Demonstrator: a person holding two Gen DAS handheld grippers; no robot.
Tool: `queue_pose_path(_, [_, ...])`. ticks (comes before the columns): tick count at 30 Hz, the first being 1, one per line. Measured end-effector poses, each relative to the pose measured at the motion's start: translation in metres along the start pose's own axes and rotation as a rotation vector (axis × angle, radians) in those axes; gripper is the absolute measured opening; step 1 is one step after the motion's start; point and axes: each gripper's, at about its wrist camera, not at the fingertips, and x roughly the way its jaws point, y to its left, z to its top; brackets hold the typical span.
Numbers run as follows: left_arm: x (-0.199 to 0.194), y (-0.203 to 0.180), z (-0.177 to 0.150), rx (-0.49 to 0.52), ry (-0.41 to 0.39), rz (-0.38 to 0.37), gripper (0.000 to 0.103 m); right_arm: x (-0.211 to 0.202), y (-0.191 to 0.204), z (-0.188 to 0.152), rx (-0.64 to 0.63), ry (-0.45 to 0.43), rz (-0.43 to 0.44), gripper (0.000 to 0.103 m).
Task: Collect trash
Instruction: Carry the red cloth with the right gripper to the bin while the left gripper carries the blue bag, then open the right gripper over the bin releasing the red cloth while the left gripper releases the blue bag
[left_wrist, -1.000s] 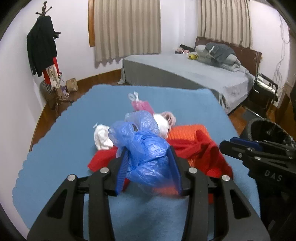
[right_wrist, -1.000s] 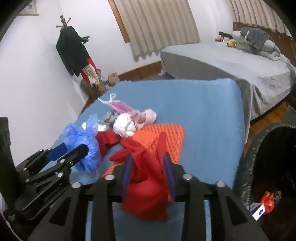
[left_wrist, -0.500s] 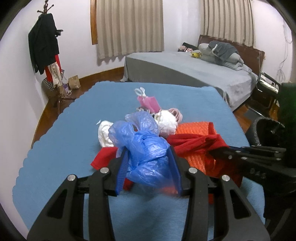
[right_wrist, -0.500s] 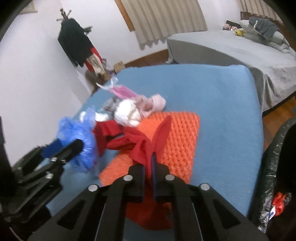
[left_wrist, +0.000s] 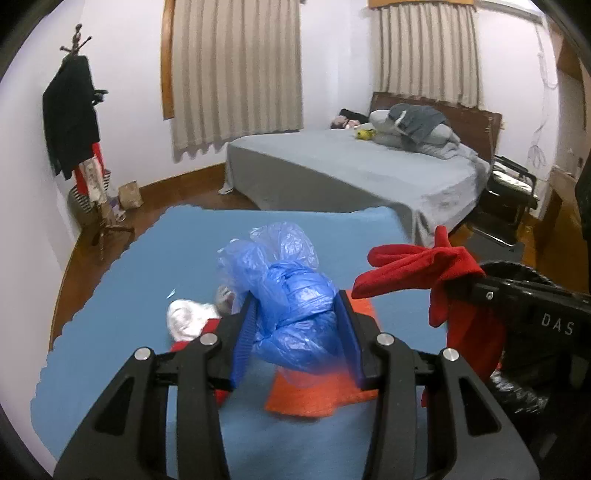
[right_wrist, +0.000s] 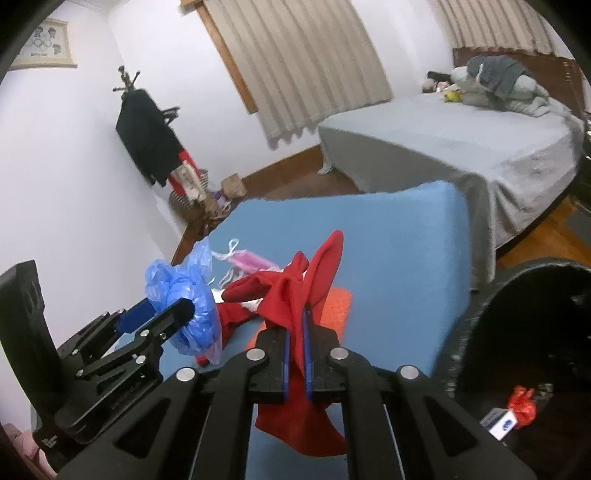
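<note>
A crumpled blue plastic bag (left_wrist: 291, 299) hangs above the blue table (left_wrist: 122, 332), squeezed between the blue pads of my left gripper (left_wrist: 295, 317). The same blue bag (right_wrist: 184, 291) shows at the left of the right wrist view. My right gripper (right_wrist: 295, 328) is shut on a red cloth (right_wrist: 295, 291), lifted off the table; the red cloth (left_wrist: 424, 269) droops from its tip in the left wrist view. An orange textured pad (left_wrist: 314, 398), white crumpled tissue (left_wrist: 184, 317) and a pink mask (right_wrist: 247, 260) lie on the table.
A black-lined trash bin (right_wrist: 535, 332) stands at the table's right edge, with a red wrapper (right_wrist: 522, 404) and a small box inside. Beyond are a grey bed (left_wrist: 351, 177), a coat rack (left_wrist: 74, 122) at the left wall, and a black chair (left_wrist: 509, 192).
The right gripper closed on the red cloth and lifted it off the table. The left gripper rose with the blue bag. Both views now sit higher above the trash pile.
</note>
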Motion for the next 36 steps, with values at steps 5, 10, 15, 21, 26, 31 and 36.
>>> queue_pose_path(5, [-0.003, -0.035, 0.01, 0.031, -0.021, -0.068, 0.041, -0.029, -0.016, 0.004, 0.02, -0.047, -0.057, 0.006])
queue_pose_path(10, [-0.003, -0.067, 0.015, 0.057, -0.038, -0.136, 0.041, -0.055, -0.042, 0.007, 0.05, -0.082, -0.13, 0.006])
queue_pose_path(15, [0.004, -0.1, 0.019, 0.081, -0.041, -0.209, 0.041, -0.073, -0.071, 0.005, 0.092, -0.098, -0.204, 0.006])
queue_pose_path(21, [0.014, -0.138, 0.017, 0.122, -0.03, -0.289, 0.041, -0.093, -0.109, -0.008, 0.154, -0.095, -0.298, 0.006])
queue_pose_path(26, [0.023, -0.167, 0.016, 0.149, -0.028, -0.335, 0.041, -0.108, -0.132, -0.018, 0.187, -0.088, -0.358, 0.01])
queue_pose_path(31, [0.034, -0.192, 0.016, 0.166, -0.012, -0.376, 0.041, -0.118, -0.148, -0.025, 0.216, -0.079, -0.402, 0.011])
queue_pose_path(36, [0.042, -0.216, 0.014, 0.192, 0.005, -0.421, 0.046, -0.129, -0.165, -0.033, 0.239, -0.07, -0.453, 0.03])
